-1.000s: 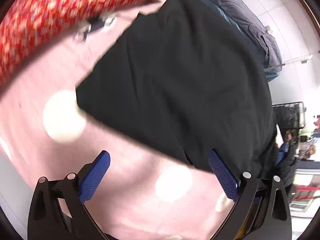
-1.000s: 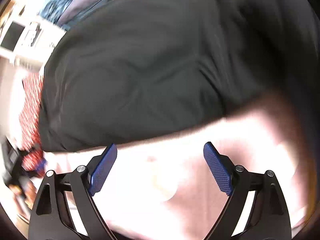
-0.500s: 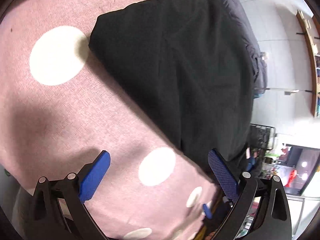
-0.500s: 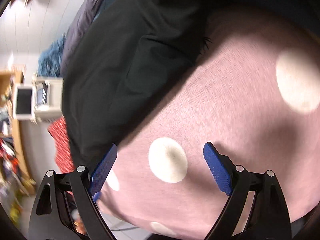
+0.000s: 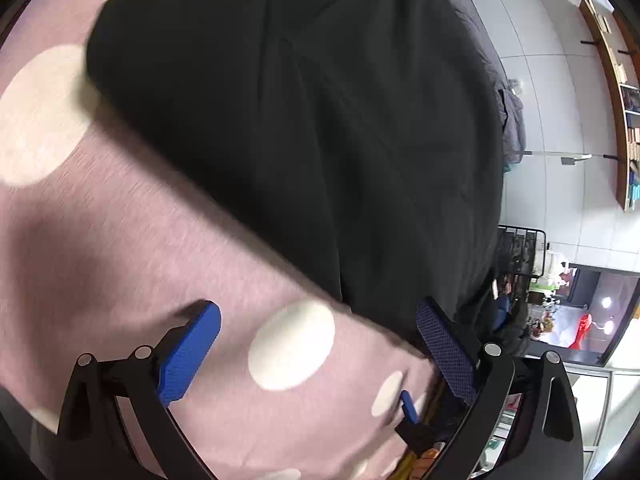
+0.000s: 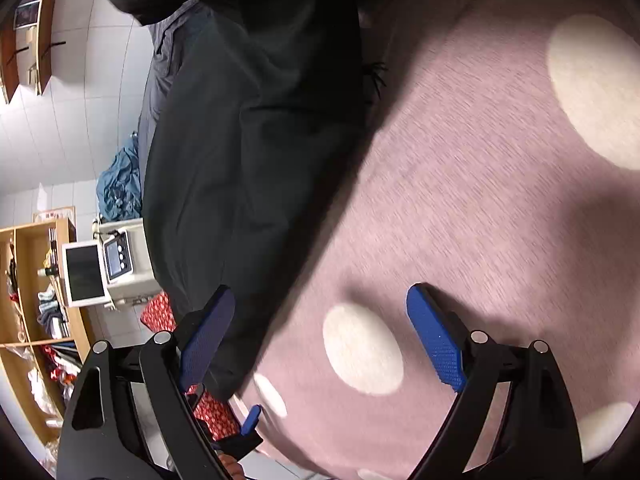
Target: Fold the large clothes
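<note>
A large black garment [image 5: 320,120] lies folded on a pink bed cover with white dots [image 5: 120,240]. In the left wrist view it fills the upper middle and right, its near edge running diagonally. My left gripper [image 5: 316,344] is open and empty, above the cover by the garment's near corner. In the right wrist view the same garment [image 6: 248,152] lies at the upper left, hanging toward the bed's edge. My right gripper [image 6: 320,336] is open and empty over the cover [image 6: 480,200], its left finger [image 6: 208,332] over the garment's edge.
A grey quilt [image 5: 508,108] lies beyond the garment. A black wire rack [image 5: 520,252] stands past the bed. A red patterned cloth [image 6: 160,316], a white machine with a screen [image 6: 108,268], a blue cloth heap [image 6: 120,188] and wooden shelves [image 6: 32,300] are beside the bed.
Both grippers have pulled back from the garment and swung round; the left view then closed in again. Both stay open and empty. The red cloth has left the left view.
</note>
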